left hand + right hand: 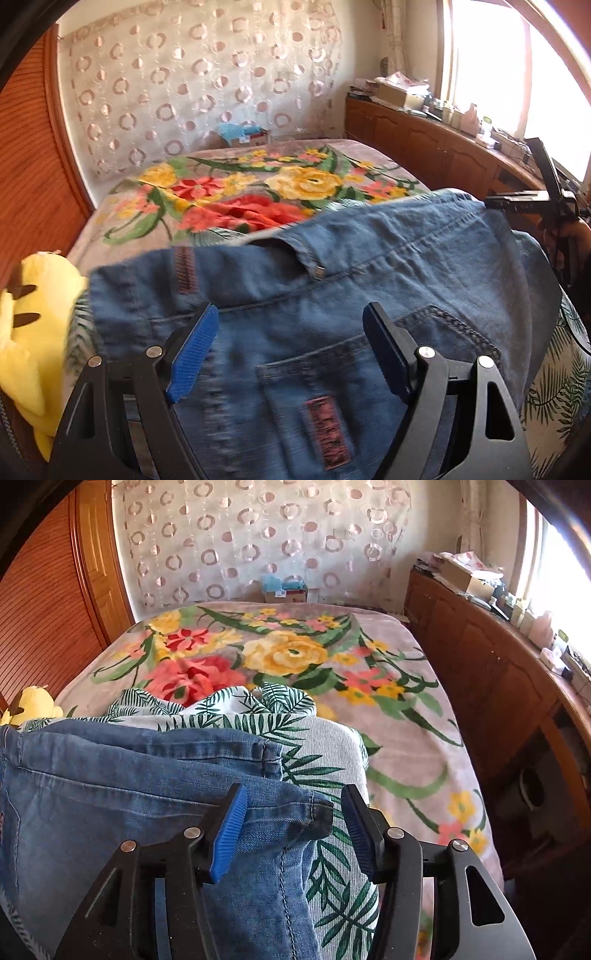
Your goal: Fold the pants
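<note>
- Jeans (332,266) are the thing to fold; they lie on the bed, on top of a leaf-print cloth (328,746), and both claws are over them.
- Left claw (290,350) is open, its two blue pads wide apart, with the back pocket (354,365) of the jeans under the gap; it grips nothing.
- Right claw (291,834) is also open, and a dark corner of the denim (321,814) lies between its pads. I cannot tell if the pads touch the fabric, but they do not pinch it.
- From the left camera the right claw shows at the far right edge of the jeans, near the side of the bed.
- Around the jeans the denim looks doubled: from the right camera one layer with a hem edge lies over another layer, so I judge that at least one fold is made.
- What is left, in my opinion: the bundle is not compact yet, the edges are uneven and wrinkled, so one more fold and some smoothing are probably needed.
- Further out is the flowered blanket (280,653) covering the bed, and a yellow plush toy (33,321) sits just beside the jeans on the left.
</note>
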Motion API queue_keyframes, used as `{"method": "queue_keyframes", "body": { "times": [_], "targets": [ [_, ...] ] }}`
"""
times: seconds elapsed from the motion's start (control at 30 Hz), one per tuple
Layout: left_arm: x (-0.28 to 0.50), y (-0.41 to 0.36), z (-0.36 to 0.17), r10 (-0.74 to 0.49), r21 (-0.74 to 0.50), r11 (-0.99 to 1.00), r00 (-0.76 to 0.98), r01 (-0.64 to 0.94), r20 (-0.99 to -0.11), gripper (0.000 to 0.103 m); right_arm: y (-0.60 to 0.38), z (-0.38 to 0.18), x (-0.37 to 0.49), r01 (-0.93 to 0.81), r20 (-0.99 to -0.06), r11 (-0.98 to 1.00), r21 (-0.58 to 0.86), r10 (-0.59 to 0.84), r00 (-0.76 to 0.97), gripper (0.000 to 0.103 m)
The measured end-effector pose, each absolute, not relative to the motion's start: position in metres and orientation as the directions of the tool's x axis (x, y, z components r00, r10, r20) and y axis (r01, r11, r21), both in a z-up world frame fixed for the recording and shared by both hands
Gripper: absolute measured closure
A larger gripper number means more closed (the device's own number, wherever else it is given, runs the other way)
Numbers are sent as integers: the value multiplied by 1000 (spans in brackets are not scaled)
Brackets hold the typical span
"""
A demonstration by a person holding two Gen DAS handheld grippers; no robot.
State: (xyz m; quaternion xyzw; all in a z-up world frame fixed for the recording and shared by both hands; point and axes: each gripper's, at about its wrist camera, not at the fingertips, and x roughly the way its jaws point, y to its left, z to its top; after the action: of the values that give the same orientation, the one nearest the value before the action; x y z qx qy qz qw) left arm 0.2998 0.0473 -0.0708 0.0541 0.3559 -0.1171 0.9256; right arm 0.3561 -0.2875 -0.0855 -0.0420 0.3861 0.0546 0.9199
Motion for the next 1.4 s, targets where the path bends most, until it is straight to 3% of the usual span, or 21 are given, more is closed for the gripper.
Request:
{"method": "queue_keyframes", "body": {
  "times": [0.17,0.23,0.57,0.67,0.73,0.87,0.93,1.0,1.3,1.4],
  "targets": [
    [310,92,-58,-73,66,986,746,155,-662,22,-290,-90,362,-140,-720,990,-24,80,689,44],
    [318,112,-58,-69,45,990,732,135,-678,36,-290,-94,367,-150,-728,989,-17,91,680,44],
    [345,144,-91,-24,24,998,664,63,-748,42,-290,-106,367,-157,-739,988,14,116,664,44],
    [344,142,-98,-58,-5,997,655,82,-754,62,-289,-104,367,-159,-737,987,16,119,665,44],
    [341,138,-96,-76,-13,995,658,100,-749,83,-288,-103,367,-164,-738,986,10,118,664,44],
    [330,133,-81,-71,-4,995,700,96,-710,92,-288,-103,368,-176,-739,984,8,124,662,45],
    [323,137,-67,-55,-9,998,733,66,-678,94,-287,-102,367,-190,-736,982,22,144,662,70],
    [316,142,-55,-44,-10,999,757,49,-652,100,-287,-98,364,-199,-728,980,26,155,668,85],
    [306,162,-29,22,19,1000,803,-13,-596,100,-271,-35,344,-235,-574,972,-9,188,797,89],
    [317,170,-34,34,12,999,795,-33,-606,100,-260,-30,353,-232,-569,972,-37,170,805,89]
  ]
}}
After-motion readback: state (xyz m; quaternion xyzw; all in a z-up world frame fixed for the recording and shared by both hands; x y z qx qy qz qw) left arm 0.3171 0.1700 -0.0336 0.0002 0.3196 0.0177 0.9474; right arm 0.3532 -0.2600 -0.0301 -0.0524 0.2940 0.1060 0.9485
